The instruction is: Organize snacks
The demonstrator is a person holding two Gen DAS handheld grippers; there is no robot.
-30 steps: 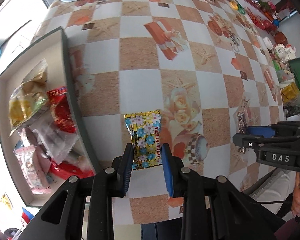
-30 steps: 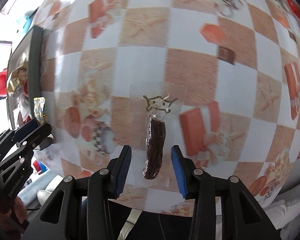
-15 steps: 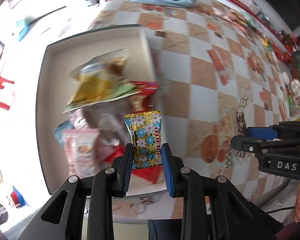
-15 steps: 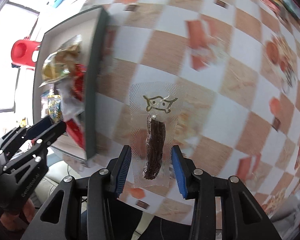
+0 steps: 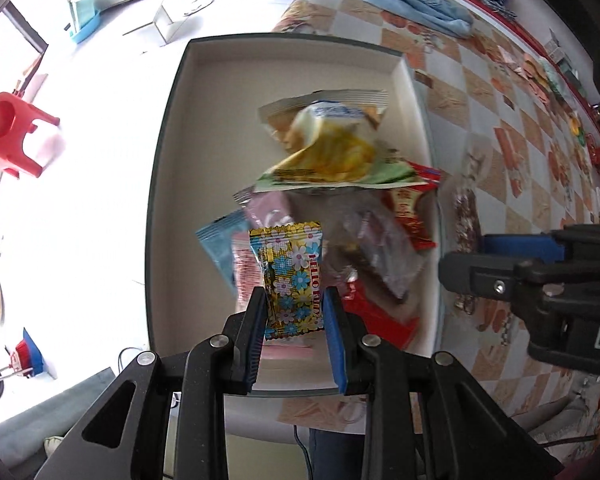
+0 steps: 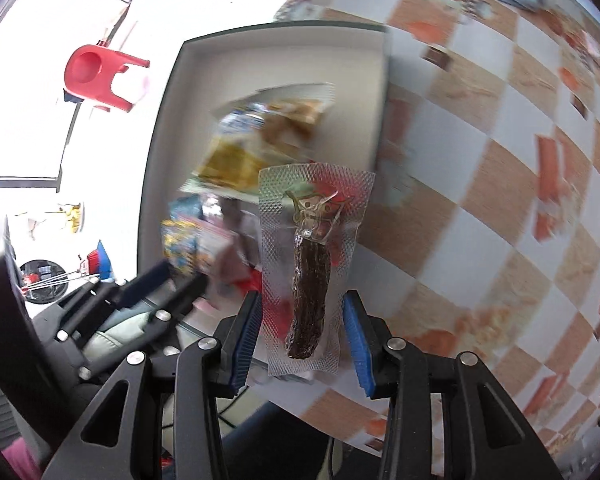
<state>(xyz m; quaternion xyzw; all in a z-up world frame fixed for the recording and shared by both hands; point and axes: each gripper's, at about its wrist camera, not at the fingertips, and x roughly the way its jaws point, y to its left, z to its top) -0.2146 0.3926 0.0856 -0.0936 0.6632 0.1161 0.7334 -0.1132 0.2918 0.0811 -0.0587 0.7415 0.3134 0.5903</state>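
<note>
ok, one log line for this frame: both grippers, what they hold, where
left gripper: shut on flowered packet, above tray | right gripper: shut on clear jerky pouch, over tray edge | tray: holds snack bags

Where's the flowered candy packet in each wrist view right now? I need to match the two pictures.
Left wrist: flowered candy packet low centre, clamped in the left gripper over the tray.
Right wrist: same packet, blurred, at left, above the left gripper's fingers.
Shared landmark: red stool on the floor, upper left.
</note>
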